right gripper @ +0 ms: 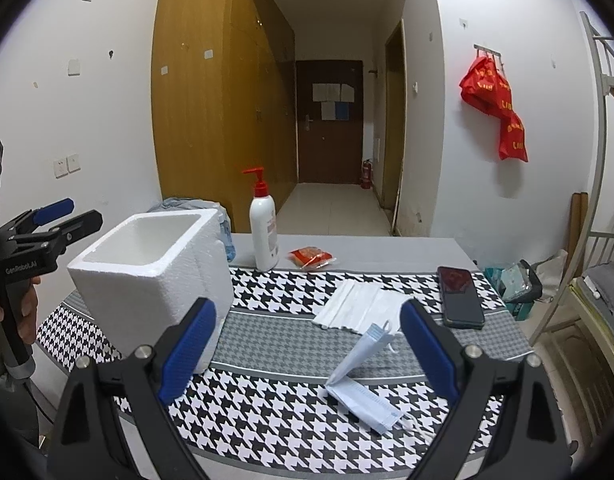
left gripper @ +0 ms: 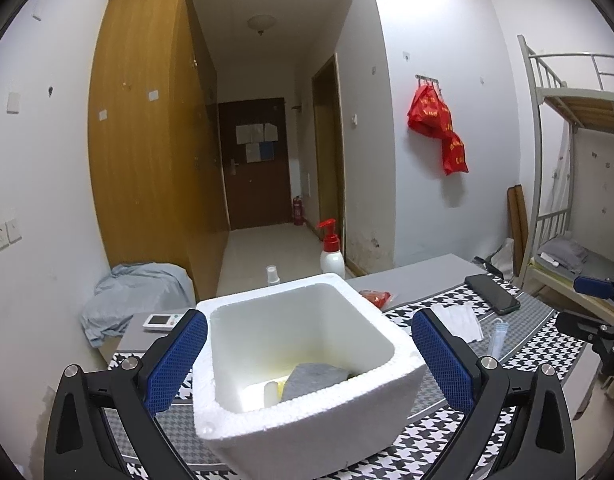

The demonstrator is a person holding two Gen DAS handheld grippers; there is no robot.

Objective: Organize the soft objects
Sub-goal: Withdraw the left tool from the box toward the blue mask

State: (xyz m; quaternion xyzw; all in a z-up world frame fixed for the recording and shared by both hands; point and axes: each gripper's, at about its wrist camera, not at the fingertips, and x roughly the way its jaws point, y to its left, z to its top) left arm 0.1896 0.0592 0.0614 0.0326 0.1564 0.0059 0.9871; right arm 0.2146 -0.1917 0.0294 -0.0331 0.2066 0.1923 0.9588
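Both left gripper and right gripper jaws apart, empty; blue face mask is light, floppy, thin, so pinch its raised folded edge

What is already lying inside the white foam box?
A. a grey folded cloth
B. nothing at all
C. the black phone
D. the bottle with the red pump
A. In the left wrist view a grey folded cloth lies at the bottom of the white foam box.
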